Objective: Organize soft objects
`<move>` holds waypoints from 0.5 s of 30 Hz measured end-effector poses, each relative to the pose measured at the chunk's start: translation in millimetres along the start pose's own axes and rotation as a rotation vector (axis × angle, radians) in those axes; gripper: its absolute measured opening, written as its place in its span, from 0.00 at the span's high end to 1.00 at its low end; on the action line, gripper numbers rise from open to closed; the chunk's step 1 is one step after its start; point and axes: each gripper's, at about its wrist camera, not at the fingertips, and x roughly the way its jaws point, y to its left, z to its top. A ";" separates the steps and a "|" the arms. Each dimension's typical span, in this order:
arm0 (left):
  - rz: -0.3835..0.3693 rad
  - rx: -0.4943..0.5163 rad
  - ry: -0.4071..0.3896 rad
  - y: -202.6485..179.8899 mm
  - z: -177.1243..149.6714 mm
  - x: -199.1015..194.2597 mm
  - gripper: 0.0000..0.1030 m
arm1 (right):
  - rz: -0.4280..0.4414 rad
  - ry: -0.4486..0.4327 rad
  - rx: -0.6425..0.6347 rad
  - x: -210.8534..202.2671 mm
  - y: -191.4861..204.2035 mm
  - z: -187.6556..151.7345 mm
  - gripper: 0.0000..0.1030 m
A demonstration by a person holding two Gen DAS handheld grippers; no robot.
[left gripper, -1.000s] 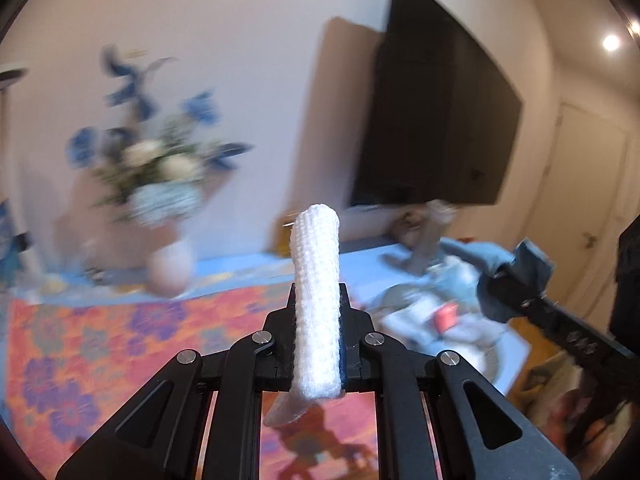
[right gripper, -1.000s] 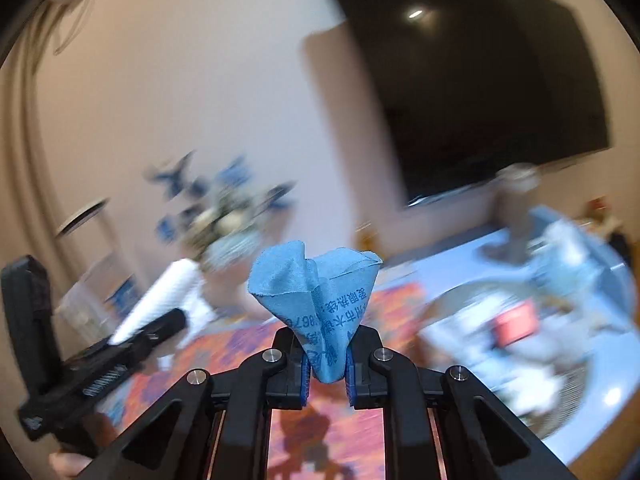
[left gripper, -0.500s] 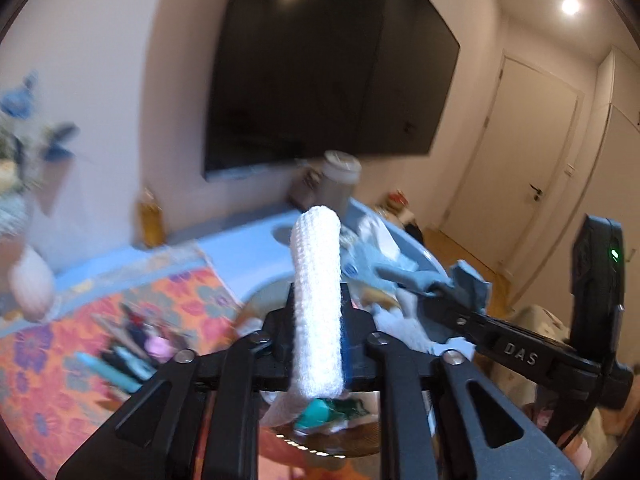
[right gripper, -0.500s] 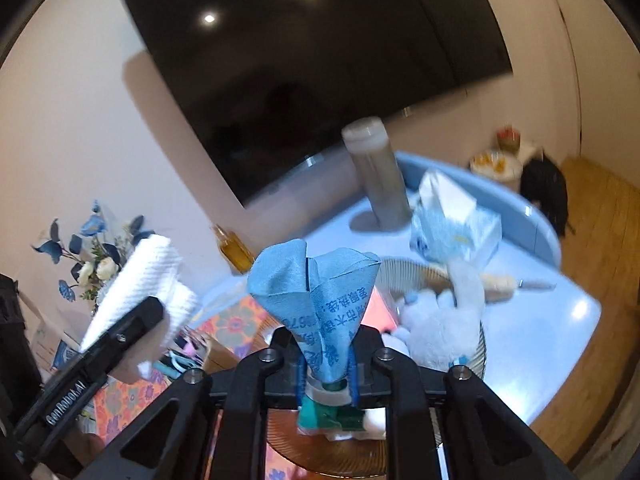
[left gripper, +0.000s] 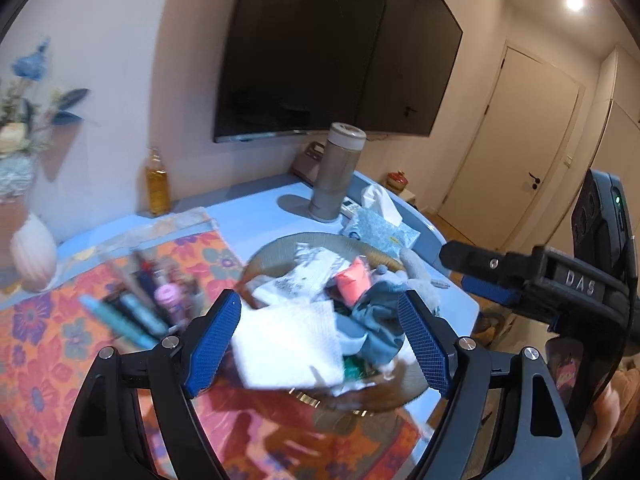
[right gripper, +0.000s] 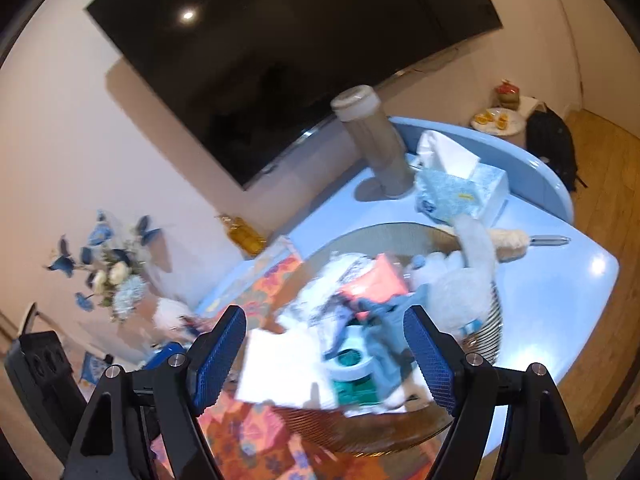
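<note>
A black television (left gripper: 332, 52) fills the upper centre of both views above a blue table (right gripper: 560, 280). At lower centre sits a round woven basket (right gripper: 400, 236) heaped with soft things. A white knitted cloth (left gripper: 288, 344) lies at its near left edge, a blue cloth (left gripper: 376, 328) just right of it. The left gripper (left gripper: 320, 344) and right gripper (right gripper: 326, 354) hang over the basket, jaws spread wide, having just opened, pinching nothing. A tissue box (right gripper: 460, 192) stands beyond the basket.
</note>
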 end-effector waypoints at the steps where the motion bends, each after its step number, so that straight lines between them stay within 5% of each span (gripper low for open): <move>1: 0.020 0.003 -0.011 2.8 -3.4 -10.1 0.22 | 0.015 0.003 -0.003 -2.7 8.1 -4.6 0.20; 7: 0.202 0.015 -0.098 31.8 -27.0 -86.8 0.17 | 0.158 0.018 -0.097 -6.1 69.2 -40.3 0.15; 12: 0.478 0.009 -0.194 70.8 -63.5 -180.2 0.07 | 0.279 0.083 -0.185 14.2 147.6 -85.4 0.15; 15: 0.629 -0.079 -0.247 105.1 -92.2 -235.8 0.00 | 0.381 0.151 -0.263 26.3 210.8 -123.6 0.15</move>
